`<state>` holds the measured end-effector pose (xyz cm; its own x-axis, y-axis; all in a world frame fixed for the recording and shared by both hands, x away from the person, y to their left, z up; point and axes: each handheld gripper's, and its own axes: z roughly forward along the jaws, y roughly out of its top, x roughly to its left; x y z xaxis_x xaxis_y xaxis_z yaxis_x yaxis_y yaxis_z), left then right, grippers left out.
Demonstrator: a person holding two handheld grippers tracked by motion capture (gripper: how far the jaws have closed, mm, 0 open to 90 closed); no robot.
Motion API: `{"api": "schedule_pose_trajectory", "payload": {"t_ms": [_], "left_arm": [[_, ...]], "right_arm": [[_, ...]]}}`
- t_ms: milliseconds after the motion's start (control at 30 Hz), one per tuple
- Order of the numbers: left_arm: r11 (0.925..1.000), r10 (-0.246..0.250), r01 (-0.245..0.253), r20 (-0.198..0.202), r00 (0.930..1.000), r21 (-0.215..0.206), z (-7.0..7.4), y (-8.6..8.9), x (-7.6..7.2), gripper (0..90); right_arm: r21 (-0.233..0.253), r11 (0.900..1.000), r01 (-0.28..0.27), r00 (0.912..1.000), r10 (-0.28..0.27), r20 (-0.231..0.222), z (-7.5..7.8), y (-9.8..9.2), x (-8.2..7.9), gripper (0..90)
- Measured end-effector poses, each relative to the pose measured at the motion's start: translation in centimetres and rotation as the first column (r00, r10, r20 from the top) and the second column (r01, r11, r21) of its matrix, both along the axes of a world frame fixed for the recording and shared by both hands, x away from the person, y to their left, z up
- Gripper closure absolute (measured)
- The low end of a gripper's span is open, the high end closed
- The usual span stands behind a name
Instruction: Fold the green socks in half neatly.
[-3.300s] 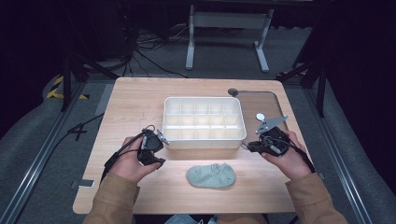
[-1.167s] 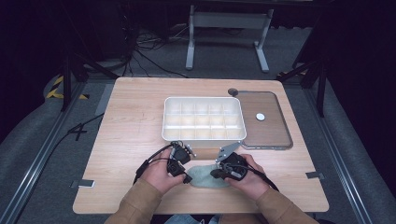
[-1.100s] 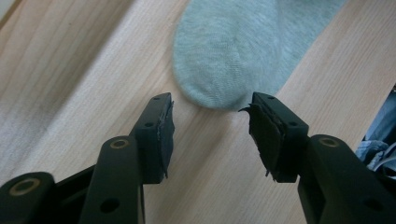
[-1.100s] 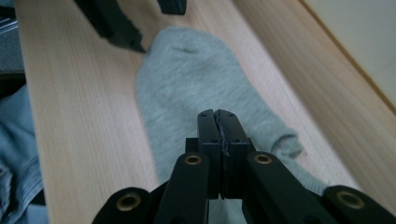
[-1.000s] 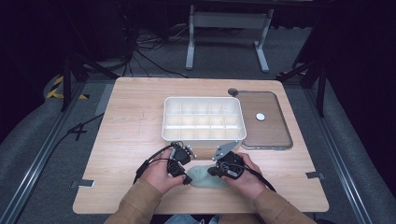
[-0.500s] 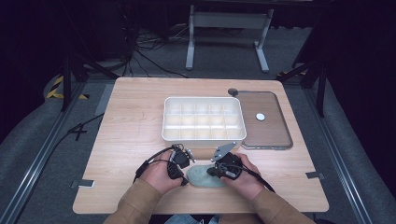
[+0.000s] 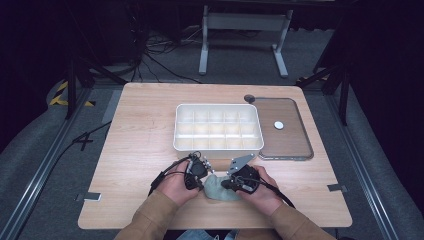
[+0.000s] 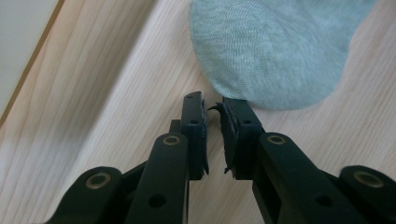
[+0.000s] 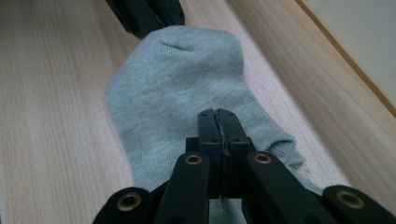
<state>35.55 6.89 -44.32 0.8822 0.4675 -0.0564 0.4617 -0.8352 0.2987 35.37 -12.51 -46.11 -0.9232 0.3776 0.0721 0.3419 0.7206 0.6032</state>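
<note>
high view overhead, far; both gripper views close, low, sharing sock (image 9: 182,88).

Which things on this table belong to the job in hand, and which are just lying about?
In use:
- pale green sock
- left claw, slightly open at the sock's toe end
- right claw, shut over the sock

Lying about:
- white compartment tray
- its clear lid, flat beside the tray
- wooden table

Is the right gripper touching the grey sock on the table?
Touching. In the right gripper view, the right gripper lies closed on top of the sock, its jaws pressed into the fabric with no gap.
</note>
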Motion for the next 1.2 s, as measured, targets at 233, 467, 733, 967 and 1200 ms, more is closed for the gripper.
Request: {"api": "schedule_pose_trajectory", "payload": {"t_ms": [233,467,733,967,1200], "left_arm": [[0.9948,-0.048,0.052,0.044,0.9979,-0.088,0.8,-1.2,-0.4,77.7],[0.9936,-0.057,0.061,0.039,0.9976,-0.095,1.2,-1.1,-0.6,73.7],[0.9919,-0.073,0.075,0.017,0.9971,-0.103,1.5,-1.3,-0.6,72.8],[0.9841,-0.091,0.096,0.041,0.9950,-0.149,2.0,-2.1,-1.0,73.1],[0.9828,-0.125,0.131,0.052,0.9908,-0.130,1.6,-3.3,-1.3,71.6]], "right_arm": [[0.038,0.999,0.005,0.9999,-0.004,-0.016,-0.2,0.5,-0.4,90.0],[0.024,1.000,0.014,0.9997,-0.014,0.021,1.2,-0.5,-1.0,90.0],[-0.073,0.997,0.029,0.9985,-0.032,-0.044,1.3,-4.1,-0.9,90.0],[-0.044,0.997,0.066,0.9963,-0.069,-0.052,0.5,-2.9,-1.9,90.0],[0.008,0.993,0.116,0.9918,-0.116,-0.055,0.1,-2.0,-2.7,90.0]]}}
